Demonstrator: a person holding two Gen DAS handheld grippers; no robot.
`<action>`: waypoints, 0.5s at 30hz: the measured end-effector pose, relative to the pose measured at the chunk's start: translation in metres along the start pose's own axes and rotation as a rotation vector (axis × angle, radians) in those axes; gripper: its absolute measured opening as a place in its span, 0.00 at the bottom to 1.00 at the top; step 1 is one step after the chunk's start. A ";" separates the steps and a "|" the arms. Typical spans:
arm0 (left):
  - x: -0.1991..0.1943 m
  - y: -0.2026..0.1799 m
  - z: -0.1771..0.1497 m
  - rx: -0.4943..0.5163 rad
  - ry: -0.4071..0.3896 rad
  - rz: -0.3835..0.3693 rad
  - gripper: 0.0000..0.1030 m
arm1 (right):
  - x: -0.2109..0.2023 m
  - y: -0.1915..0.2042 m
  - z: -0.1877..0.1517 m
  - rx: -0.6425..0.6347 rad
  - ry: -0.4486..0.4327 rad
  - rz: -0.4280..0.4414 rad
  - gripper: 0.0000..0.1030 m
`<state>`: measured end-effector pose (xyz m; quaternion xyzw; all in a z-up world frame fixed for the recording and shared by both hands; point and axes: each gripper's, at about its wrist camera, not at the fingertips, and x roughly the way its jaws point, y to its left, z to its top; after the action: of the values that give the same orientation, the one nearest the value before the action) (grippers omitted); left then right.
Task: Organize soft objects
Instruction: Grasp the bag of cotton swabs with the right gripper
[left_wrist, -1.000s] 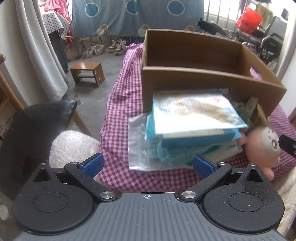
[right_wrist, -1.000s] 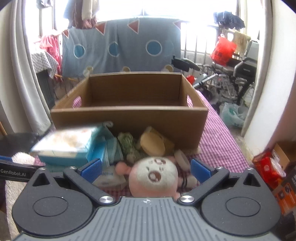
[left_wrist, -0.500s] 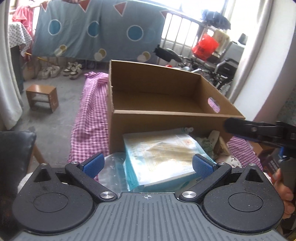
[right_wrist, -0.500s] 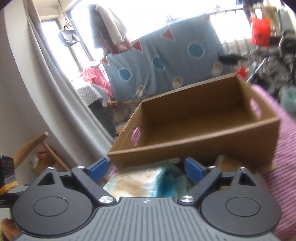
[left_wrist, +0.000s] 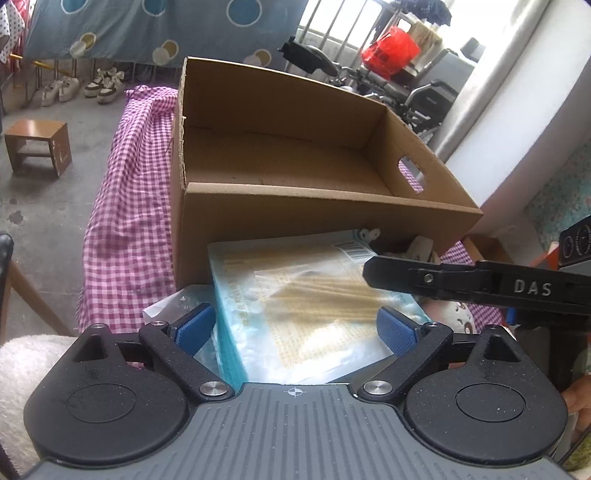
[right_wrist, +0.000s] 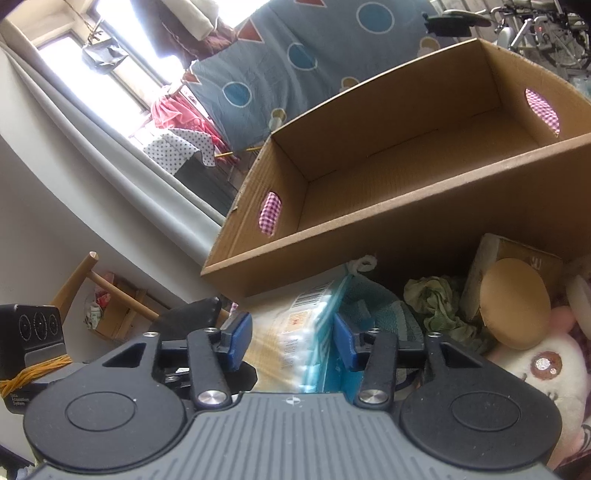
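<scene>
Both grippers tipped down over the blue packet (left_wrist: 314, 310). The left gripper (left_wrist: 295, 328) was closing around it, closer than before; the right gripper (right_wrist: 291, 341) was closing on its edge.

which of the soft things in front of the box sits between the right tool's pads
The blue-edged plastic pack with the barcode, closest to the camera. The right tool is closing around its edge. The green cloth and the white plush toy lie off to the side, untouched.
</scene>
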<state>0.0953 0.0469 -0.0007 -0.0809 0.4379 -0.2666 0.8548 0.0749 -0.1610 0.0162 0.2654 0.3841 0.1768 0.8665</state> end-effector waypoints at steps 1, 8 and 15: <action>0.000 0.000 0.001 0.001 0.002 -0.001 0.92 | 0.002 -0.001 0.000 0.008 0.007 -0.001 0.43; -0.006 -0.010 0.001 0.026 -0.018 0.008 0.92 | -0.006 0.002 0.000 0.008 -0.007 0.012 0.36; -0.025 -0.025 0.002 0.061 -0.066 0.017 0.93 | -0.027 0.010 -0.002 -0.015 -0.055 0.038 0.35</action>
<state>0.0758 0.0388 0.0270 -0.0599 0.4017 -0.2699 0.8730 0.0553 -0.1665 0.0366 0.2707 0.3535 0.1888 0.8753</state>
